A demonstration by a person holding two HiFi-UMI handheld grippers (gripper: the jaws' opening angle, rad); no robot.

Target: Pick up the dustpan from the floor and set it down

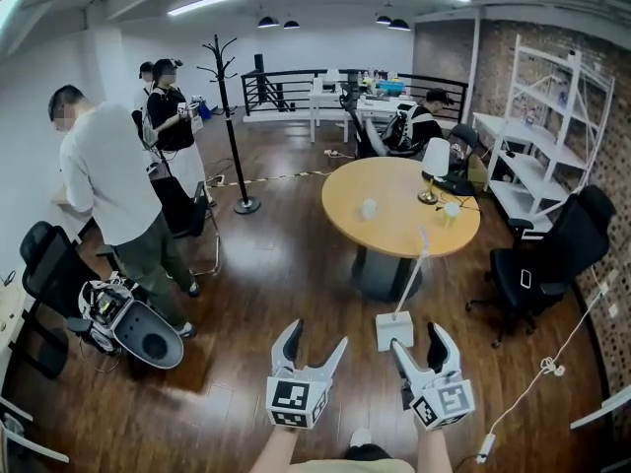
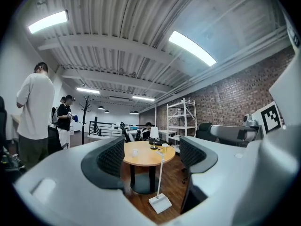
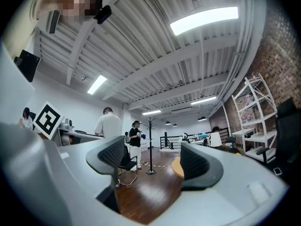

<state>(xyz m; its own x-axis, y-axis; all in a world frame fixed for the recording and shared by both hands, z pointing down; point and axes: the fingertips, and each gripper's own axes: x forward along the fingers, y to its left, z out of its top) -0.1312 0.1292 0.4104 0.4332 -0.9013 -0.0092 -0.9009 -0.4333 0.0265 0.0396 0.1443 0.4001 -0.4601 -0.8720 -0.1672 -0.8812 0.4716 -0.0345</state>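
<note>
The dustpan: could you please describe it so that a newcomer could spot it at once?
Find the round wooden table in the middle of the room. On the dark floor beside its base stands the dustpan, a white pan with a long thin upright handle, unlike the black chairs nearby.

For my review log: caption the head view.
Open left gripper and right gripper face the dustpan on the floor by the round table.

text: none legible | labels, brands: none | numbers: none | signs: none readable
</note>
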